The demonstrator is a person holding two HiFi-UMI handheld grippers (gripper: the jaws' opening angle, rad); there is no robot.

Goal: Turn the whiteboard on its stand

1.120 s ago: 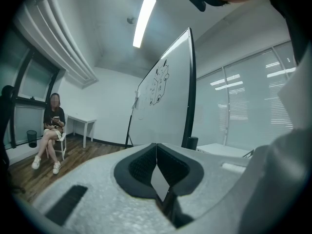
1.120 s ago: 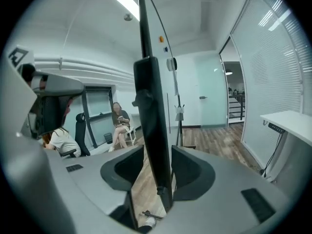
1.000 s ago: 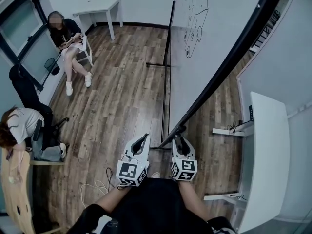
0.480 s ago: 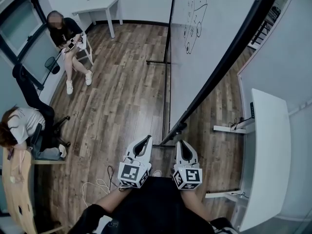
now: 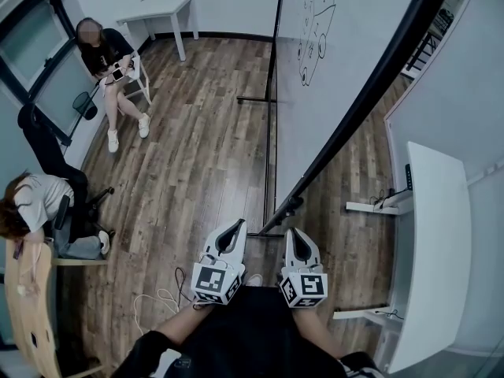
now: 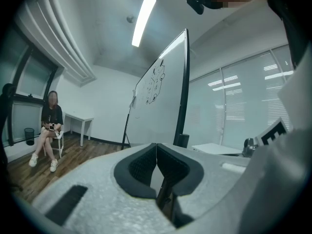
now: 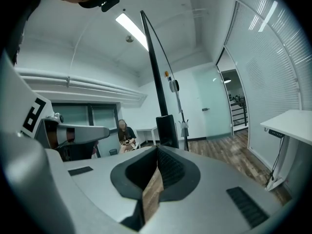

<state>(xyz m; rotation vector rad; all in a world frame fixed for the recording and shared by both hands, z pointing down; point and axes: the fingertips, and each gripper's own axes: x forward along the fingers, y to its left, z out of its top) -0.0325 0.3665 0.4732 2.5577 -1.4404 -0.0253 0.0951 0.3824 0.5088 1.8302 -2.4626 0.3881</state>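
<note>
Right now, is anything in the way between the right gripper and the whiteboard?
Nothing that shows. The right gripper, its fingers just closed on nothing, points at the edge of the whiteboard just ahead; only wooden floor shows between them.

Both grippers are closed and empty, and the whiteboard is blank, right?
Not blank: the whiteboard carries a black line drawing, clear in the head view. The left gripper and right gripper are indeed closed and empty.

- At 12 to 1 o'clock: whiteboard point(image 5: 346, 61) on its stand, near end just ahead of right gripper point(image 5: 292, 232).
- Beside it, toward 9: left gripper point(image 5: 236, 224).
- At 10 o'clock: seated person point(image 5: 110, 57); behind, at 11, small table point(image 5: 161, 12).
- At 3 o'clock: desk point(image 5: 437, 242).
- At 9 o'clock: second person point(image 5: 31, 203).
</note>
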